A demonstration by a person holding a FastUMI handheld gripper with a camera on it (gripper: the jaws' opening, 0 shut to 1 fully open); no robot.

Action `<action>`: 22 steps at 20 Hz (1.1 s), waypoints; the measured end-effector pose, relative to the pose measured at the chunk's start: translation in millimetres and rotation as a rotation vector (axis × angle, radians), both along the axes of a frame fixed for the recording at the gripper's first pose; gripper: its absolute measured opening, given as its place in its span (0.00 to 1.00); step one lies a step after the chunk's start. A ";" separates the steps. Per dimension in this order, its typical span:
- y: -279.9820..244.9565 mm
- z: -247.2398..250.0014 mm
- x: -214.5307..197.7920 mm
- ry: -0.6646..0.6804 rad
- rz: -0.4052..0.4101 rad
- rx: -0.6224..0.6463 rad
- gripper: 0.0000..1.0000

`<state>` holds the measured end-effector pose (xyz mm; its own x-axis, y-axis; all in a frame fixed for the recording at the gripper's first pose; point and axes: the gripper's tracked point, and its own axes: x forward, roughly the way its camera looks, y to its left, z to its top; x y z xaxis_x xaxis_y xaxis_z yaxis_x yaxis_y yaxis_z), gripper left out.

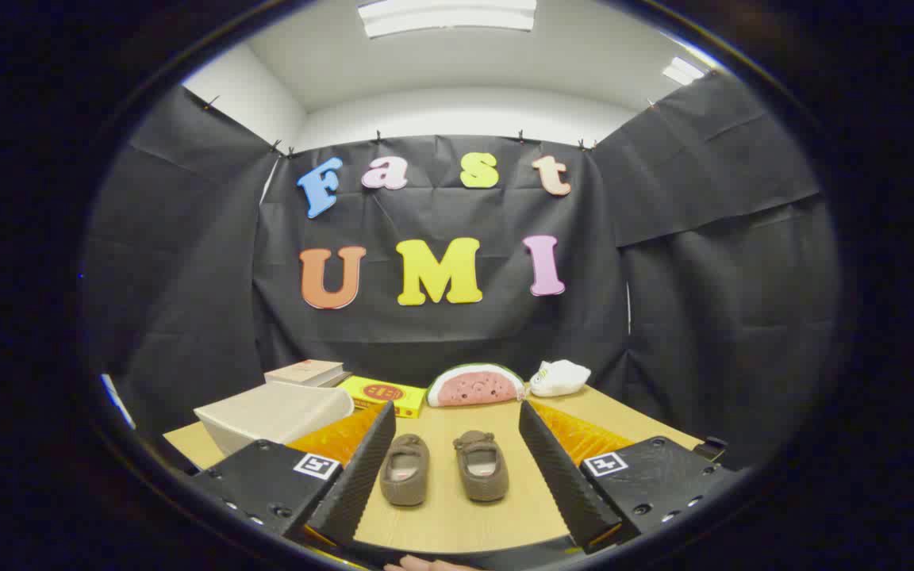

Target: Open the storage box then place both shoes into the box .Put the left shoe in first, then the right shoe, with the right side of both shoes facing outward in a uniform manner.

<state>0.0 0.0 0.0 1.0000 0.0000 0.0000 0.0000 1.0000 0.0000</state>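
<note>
Lying between spread gripper [457,468] fingers: two shoes [443,468].

Black cloth [457,317] is hanging w/ clips on 3 sides; 2 ceiling lights [447,16] are glowing over white wall [457,111]; wood tabletop [457,515] below.

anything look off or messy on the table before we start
Nothing stands out. The two brown shoes sit upright side by side between the open gripper fingers, and the storage box beyond the left finger looks closed and intact.
</note>
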 end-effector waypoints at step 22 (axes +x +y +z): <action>19.1 -21.5 33.6 0.033 0.048 0.028 0.95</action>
